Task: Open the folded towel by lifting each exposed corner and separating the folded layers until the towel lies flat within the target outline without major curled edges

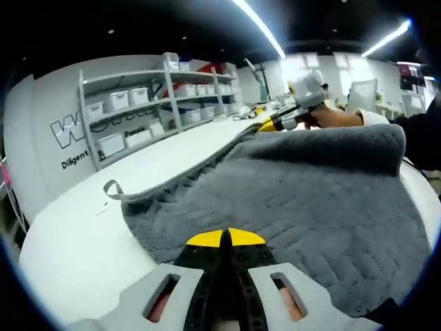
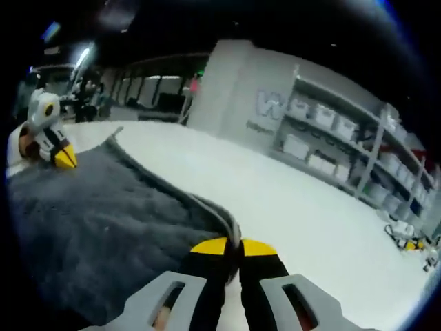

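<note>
In my left gripper view, my left gripper [image 1: 225, 238] rises from the bottom centre with its yellow-tipped jaws pressed together on the near edge of the towel [image 1: 303, 200]. The grey, quilted towel spreads from the centre to the right of the frame over the white table [image 1: 76, 241]. Its far edge is lifted and curls over in a thick roll at upper right. A small loop [image 1: 112, 187] sticks out from its corner at centre left. My right gripper [image 1: 270, 124] shows at upper centre, at the towel's raised far edge, held by a hand [image 1: 331, 116]. Shelves [image 1: 158, 103] with white bins stand against the wall at upper left.

In my right gripper view, my right gripper [image 2: 233, 246] sits at bottom centre, jaws clamped on the towel's [image 2: 89, 221] edge, which runs as a raised ridge up toward the upper left. The towel covers the left half of the frame, and the table [image 2: 310, 207] lies to the right. My left gripper [image 2: 62, 157] is at the far left, on the towel's other end. Shelves [image 2: 344, 145] stand at the right.
</note>
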A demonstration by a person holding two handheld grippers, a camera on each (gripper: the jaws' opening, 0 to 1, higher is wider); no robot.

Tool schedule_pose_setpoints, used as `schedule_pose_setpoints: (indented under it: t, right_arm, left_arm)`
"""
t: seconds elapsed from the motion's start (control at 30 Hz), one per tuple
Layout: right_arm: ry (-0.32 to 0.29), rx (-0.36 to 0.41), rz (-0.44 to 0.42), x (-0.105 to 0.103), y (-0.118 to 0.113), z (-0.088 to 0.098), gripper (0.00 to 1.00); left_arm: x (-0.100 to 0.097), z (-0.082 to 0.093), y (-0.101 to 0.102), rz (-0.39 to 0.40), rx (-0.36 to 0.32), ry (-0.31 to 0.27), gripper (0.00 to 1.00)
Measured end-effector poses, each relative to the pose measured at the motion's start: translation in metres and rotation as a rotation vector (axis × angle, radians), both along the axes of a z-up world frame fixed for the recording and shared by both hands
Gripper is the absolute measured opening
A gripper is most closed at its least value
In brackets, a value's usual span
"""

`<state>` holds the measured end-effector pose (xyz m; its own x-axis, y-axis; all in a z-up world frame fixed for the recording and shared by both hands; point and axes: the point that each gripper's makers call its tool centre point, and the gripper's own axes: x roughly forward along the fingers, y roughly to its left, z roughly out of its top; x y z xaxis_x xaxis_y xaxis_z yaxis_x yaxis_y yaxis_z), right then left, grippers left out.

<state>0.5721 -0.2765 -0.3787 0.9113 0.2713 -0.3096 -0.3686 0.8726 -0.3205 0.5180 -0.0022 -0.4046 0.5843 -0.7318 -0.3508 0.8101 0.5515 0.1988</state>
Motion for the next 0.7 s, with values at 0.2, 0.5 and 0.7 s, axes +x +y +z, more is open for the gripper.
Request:
schedule_pose_setpoints:
  t: [0.2,0.5,0.7]
  right_arm:
    - [-0.018,-0.012,-0.005,0.005,-0.002,0.001,0.00]
    - [-0.013,-0.003,0.014,0.003,-0.005,0.001,0.00]
    - [-0.009,-0.011,0.066,-0.009,0.004,-0.002,0.00]
  left_arm:
    - [-0.004,0.000,-0.002,0.000,0.001,-0.004,0.01]
    - [-0.009,0.000,-0.004,0.002,0.002,-0.010,0.01]
    - [-0.013,-0.001,-0.005,0.003,0.000,-0.009,0.01]
